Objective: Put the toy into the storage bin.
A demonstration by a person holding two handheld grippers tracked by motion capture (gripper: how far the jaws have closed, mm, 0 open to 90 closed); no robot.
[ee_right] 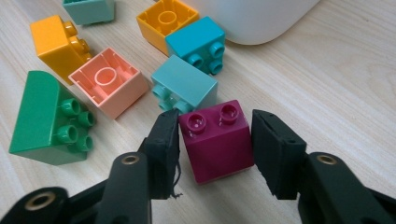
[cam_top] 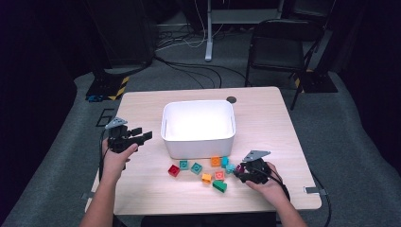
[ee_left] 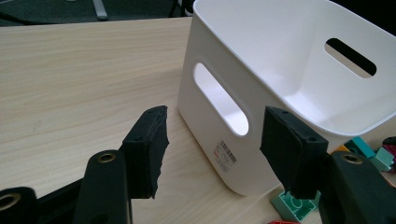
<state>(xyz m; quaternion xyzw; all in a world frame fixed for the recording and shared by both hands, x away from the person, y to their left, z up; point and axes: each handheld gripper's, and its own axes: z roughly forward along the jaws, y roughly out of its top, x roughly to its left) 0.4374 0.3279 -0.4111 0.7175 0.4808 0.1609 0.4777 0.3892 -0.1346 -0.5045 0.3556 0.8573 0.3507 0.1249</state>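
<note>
The right gripper (ee_right: 215, 140) sits low over the surface (cam_top: 265, 118) at about 5 o'clock in the high view, with a magenta brick (ee_right: 217, 142) between its jaws. The left pad touches the brick's side, while a thin gap shows at the right pad, so the jaws are not clamped on it; the brick rests on the surface, studs pointing away from the gripper. In the high view this brick (cam_top: 240, 168) lies at the right end of the scatter of bricks, just in front of the white bin (cam_top: 198, 142).

Just beyond the magenta brick, at 11 o'clock from it in the right gripper view, lies a pale teal brick (ee_right: 187, 86), very close to it. Further on are a turquoise brick (ee_right: 196, 42) and a yellow brick (ee_right: 163, 23) lying open side up. At 9 o'clock lie a pink brick (ee_right: 109, 81), also open side up, and a green brick (ee_right: 46, 121) with a rounded edge; an orange brick (ee_right: 56, 42) is behind them.

The left gripper (ee_left: 212, 140) is held at 9 o'clock of the bin, jaws apart and holding nothing, pointing at the bin's near corner and its handle slot (ee_left: 223, 100)
</note>
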